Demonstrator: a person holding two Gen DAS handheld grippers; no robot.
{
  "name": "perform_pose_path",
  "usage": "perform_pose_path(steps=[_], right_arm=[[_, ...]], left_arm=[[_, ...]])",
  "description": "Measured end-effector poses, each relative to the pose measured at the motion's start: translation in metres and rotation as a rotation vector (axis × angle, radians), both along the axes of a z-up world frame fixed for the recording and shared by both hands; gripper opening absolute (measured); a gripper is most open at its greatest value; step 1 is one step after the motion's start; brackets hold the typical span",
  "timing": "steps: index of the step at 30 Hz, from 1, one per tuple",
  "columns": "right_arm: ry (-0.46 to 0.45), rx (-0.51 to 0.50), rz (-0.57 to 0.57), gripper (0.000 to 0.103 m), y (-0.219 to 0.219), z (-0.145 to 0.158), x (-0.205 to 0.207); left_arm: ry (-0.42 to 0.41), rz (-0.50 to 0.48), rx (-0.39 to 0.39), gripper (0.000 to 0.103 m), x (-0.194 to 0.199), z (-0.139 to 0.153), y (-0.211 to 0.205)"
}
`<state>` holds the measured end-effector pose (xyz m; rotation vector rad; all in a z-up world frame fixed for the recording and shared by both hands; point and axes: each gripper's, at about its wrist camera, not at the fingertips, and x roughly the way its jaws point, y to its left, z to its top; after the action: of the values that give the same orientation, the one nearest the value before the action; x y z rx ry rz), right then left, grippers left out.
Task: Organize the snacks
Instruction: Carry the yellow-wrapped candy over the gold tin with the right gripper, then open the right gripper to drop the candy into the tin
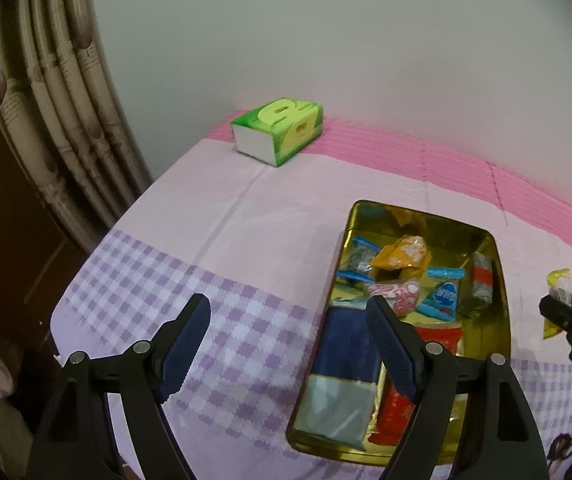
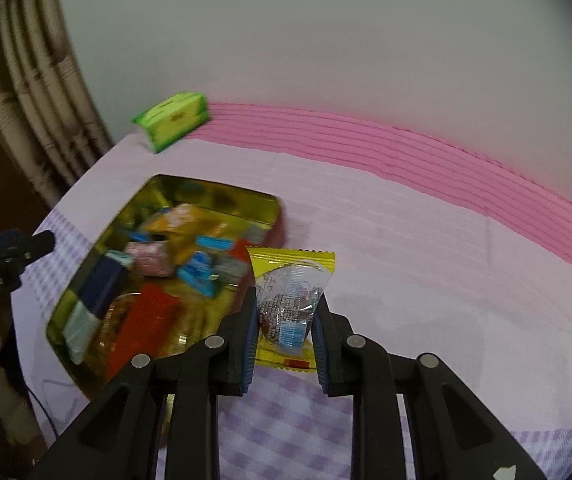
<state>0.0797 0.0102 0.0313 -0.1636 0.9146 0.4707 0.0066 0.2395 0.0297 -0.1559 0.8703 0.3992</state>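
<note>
**Yellow snack packet gripped beside the gold tin**

Black fingers with blue pads frame both wrist views. The right gripper [image 2: 281,316] has its jaws clenched on a yellow snack packet [image 2: 290,304] with a clear window showing a dark, foil-wrapped piece; the packet's small print is too fine to read, and its lower edge is tucked between the pads. The left gripper [image 1: 290,344] has its jaws spread wide and grasps nothing; its right finger covers part of the gold tin [image 1: 500,280], which sits at 1 o'clock from it.

Inside the tin lie a dark blue and pale grey pack [image 1: 340,384], a red packet [image 1: 394,412] partly hidden by the finger, a pink-and-white wrapped sweet [image 1: 396,294], blue wrappers [image 1: 442,296] with unreadable white lettering, and an orange packet [image 1: 402,256]. The right wrist view is blurred by motion, so the tin's contents smear there.

From the right gripper the tin is at 10 o'clock, just beside the held packet. The tablecloth [image 1: 213,216] runs from lilac check through pale pink to a bright pink band at the wall. Its left edge falls away at 9 o'clock toward curtains [image 1: 57,120]. A green tissue pack [image 1: 277,130], logo unreadable, stands at the far corner, at 12 o'clock from the left gripper, with bare cloth between it and the tin.
</note>
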Motion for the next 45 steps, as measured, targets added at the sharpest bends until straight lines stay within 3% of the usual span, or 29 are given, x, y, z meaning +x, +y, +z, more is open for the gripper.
perform_pose_path(steps=[16,25,38,45], right_arm=[[0.042,-0.018,0.103,0.022,0.060,-0.027,0.006],[0.075,-0.026,0.073,0.022,0.063,-0.040,0.018],[0.052,-0.053,0.068,0.025,0.068,-0.042,0.019],[0.034,-0.030,0.056,0.047,0.066,-0.032,0.016]], left_arm=[[0.046,0.039,0.024,0.080,-0.010,-0.011,0.012],[0.054,0.027,-0.006,0.080,-0.008,-0.012,0.010],[0.061,0.027,-0.005,0.080,-0.008,-0.015,0.010],[0.063,0.017,0.000,0.080,-0.008,-0.015,0.009]])
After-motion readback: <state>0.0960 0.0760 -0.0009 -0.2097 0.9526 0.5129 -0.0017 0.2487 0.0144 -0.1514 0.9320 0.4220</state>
